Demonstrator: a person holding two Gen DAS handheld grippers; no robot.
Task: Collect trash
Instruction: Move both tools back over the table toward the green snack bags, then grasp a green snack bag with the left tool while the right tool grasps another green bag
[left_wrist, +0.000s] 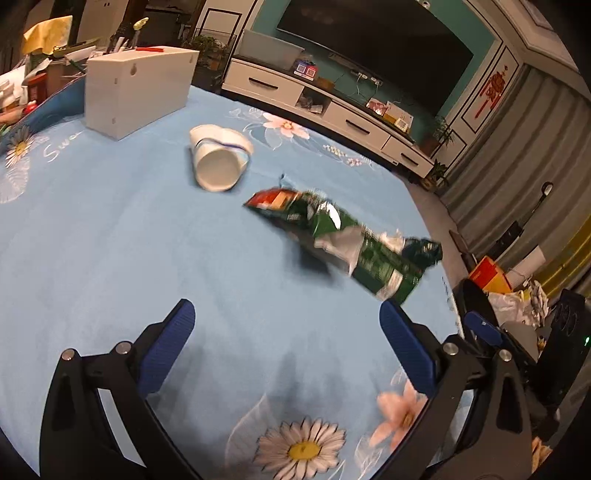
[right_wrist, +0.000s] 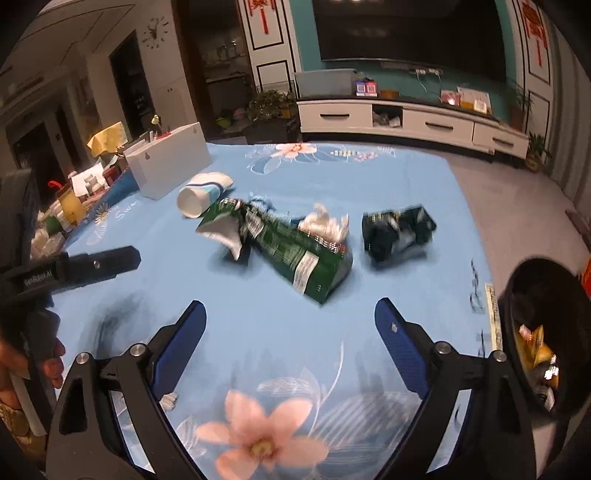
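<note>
Right gripper (right_wrist: 290, 325) is hovering wide open and empty; I am lining up on the green wrapper (right_wrist: 295, 251) lying ahead, probably for the bin (right_wrist: 532, 280) beside the table.

Dim indoor light w/ warm cast; strong fisheye bending + black vignette at corners. Motion blur on green snack bag (left_wrist: 343, 240), tablecloth (right_wrist: 258, 332) flowers smeared. Soft shadows under grippers.
</note>
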